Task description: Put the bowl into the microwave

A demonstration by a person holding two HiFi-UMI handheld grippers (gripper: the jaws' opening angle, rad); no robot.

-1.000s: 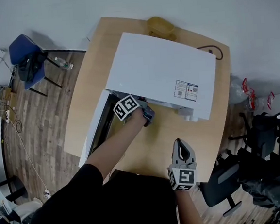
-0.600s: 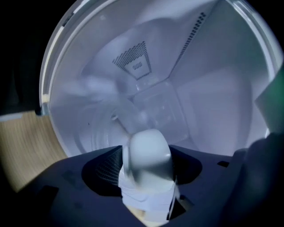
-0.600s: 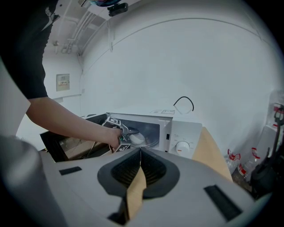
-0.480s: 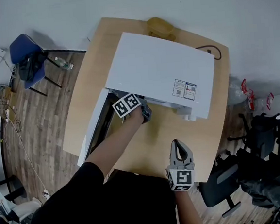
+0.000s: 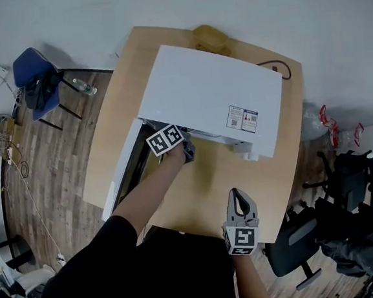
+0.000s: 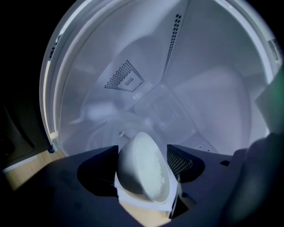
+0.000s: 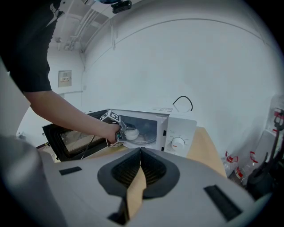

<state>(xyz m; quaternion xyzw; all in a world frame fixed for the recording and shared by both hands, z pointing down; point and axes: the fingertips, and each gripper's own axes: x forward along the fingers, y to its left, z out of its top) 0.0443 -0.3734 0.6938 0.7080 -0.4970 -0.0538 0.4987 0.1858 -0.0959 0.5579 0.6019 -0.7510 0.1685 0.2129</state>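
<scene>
A white microwave [image 5: 208, 98] stands on the wooden table with its door [image 5: 125, 170] swung open to the left. My left gripper [image 5: 187, 151] reaches into the cavity. The white bowl [image 6: 144, 168] sits between its jaws, just above the glass turntable [image 6: 104, 133]. The jaws are opening, and the bowl still touches both pads. From the right gripper view the bowl [image 7: 132, 131] shows inside the cavity beside the left gripper [image 7: 120, 129]. My right gripper [image 5: 237, 194] hangs over the table's near edge, shut and empty.
A yellow object [image 5: 210, 36] lies behind the microwave, and a black cable [image 5: 287, 70] loops at its back right. The control dial [image 7: 177, 142] is on the microwave's right front. A blue chair [image 5: 34, 77] stands left, a black office chair [image 5: 298, 239] right.
The left gripper has shifted slightly left and deeper into the microwave opening. The right gripper has barely moved.
</scene>
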